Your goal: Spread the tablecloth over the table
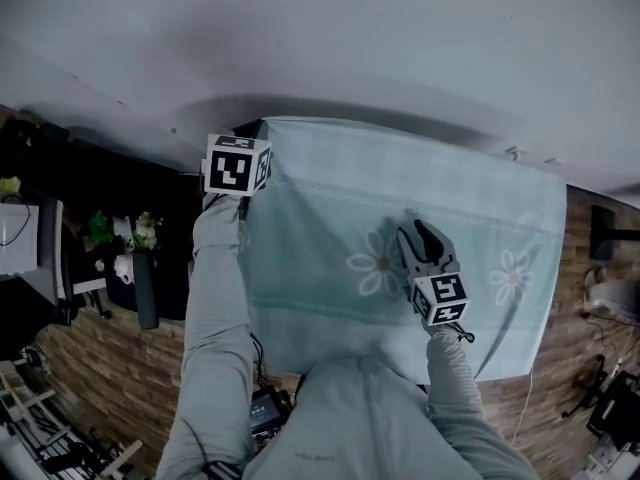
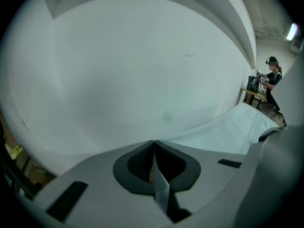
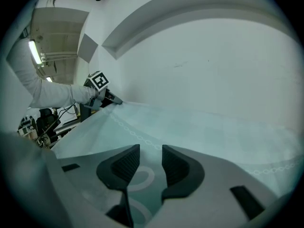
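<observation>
A pale teal tablecloth [image 1: 330,198] with white flower prints lies over the table, its far edge along the white wall. My left gripper [image 1: 252,133] is at the cloth's far left corner. In the left gripper view it [image 2: 154,145] is shut on a thin fold of the tablecloth [image 2: 160,184], and the rest of the cloth [image 2: 232,132] stretches away to the right. My right gripper [image 1: 415,233] hovers over the middle of the cloth by a flower print. Its jaws [image 3: 151,152] stand open with only flat tablecloth [image 3: 199,127] beneath them. The left gripper [image 3: 108,97] also shows there at the far corner.
A white wall [image 1: 330,38] runs right behind the table. Left of the table stands dark furniture with small plants [image 1: 140,233]. Wood flooring [image 1: 565,368] with cables and gear lies to the right and near left. A person [image 2: 272,77] works at a distant bench.
</observation>
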